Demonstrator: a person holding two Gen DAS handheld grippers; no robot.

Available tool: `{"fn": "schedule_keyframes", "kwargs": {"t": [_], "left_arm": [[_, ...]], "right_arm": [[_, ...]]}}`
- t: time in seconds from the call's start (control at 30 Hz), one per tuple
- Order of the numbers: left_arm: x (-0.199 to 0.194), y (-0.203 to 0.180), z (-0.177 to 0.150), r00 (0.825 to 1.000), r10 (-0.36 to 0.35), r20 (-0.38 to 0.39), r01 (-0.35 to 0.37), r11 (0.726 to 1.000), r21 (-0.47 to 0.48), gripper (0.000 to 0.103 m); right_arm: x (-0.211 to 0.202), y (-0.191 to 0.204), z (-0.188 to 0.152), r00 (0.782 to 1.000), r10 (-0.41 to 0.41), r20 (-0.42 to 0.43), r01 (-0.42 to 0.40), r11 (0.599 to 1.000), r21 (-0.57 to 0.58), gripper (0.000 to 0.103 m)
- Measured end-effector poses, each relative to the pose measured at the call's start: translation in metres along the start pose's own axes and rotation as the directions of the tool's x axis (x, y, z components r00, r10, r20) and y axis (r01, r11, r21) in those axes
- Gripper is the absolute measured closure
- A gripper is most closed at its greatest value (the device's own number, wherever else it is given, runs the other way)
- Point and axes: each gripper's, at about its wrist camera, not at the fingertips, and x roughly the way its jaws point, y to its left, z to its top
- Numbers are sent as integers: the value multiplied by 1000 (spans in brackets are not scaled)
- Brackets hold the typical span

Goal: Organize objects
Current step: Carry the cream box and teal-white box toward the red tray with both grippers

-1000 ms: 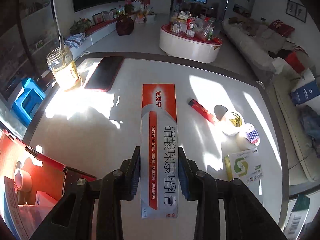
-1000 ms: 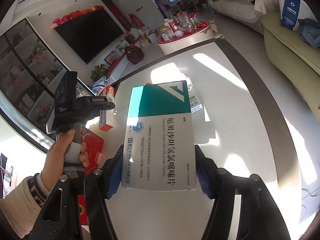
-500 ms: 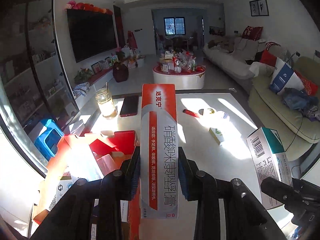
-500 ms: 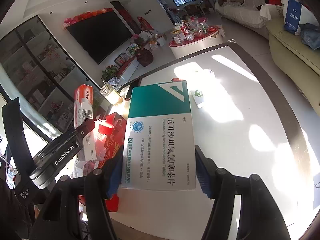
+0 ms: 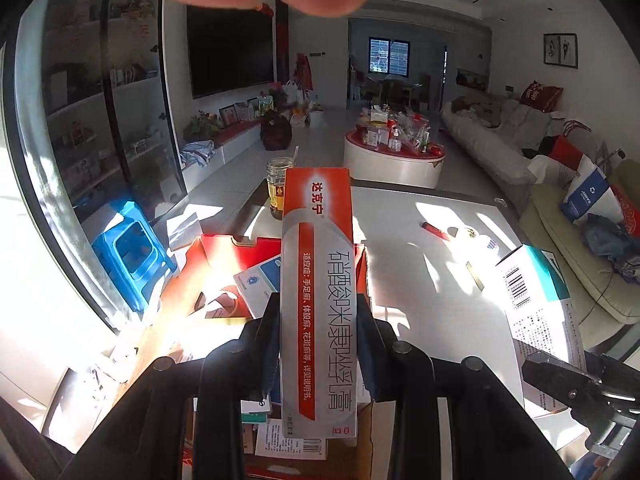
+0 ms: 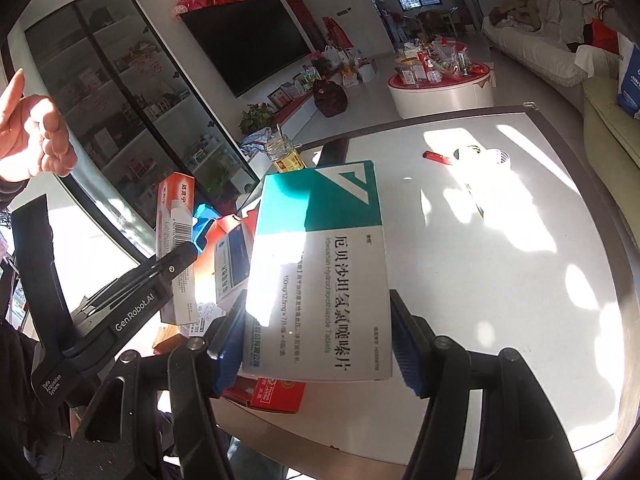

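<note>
While my left gripper (image 5: 318, 344) clamps the orange ointment box (image 5: 318, 292), long axis pointing away along the fingers, it now hangs over the red carton (image 5: 224, 248), no longer over bare table (image 5: 420, 240); my right gripper (image 6: 316, 340) grips the teal tablet box (image 6: 320, 264).

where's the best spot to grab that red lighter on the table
Grip the red lighter across its narrow width, near mid-length, coming from above. It lies flat on the white table, long and thin, with open space on both long sides.
</note>
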Motion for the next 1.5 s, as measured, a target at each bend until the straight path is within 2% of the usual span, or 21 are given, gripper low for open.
{"fn": "schedule_keyframes", "kwargs": {"t": [0.33,0.8,1.5], "left_arm": [[3,9,-2,1000,11,-19,-11,1000,-6,68],[7,9,-3,999,44,-18,-44,999,7,68],[3,11,-8,999,48,-14,-48,999,1,67]], "right_arm": [[3,25,2,1000,8,-3,-8,998,-60,40],[3,26,1,1000,10,-5,-10,998,-65,40],[5,27,2,1000,13,-11,-13,997,-72,40]]}}
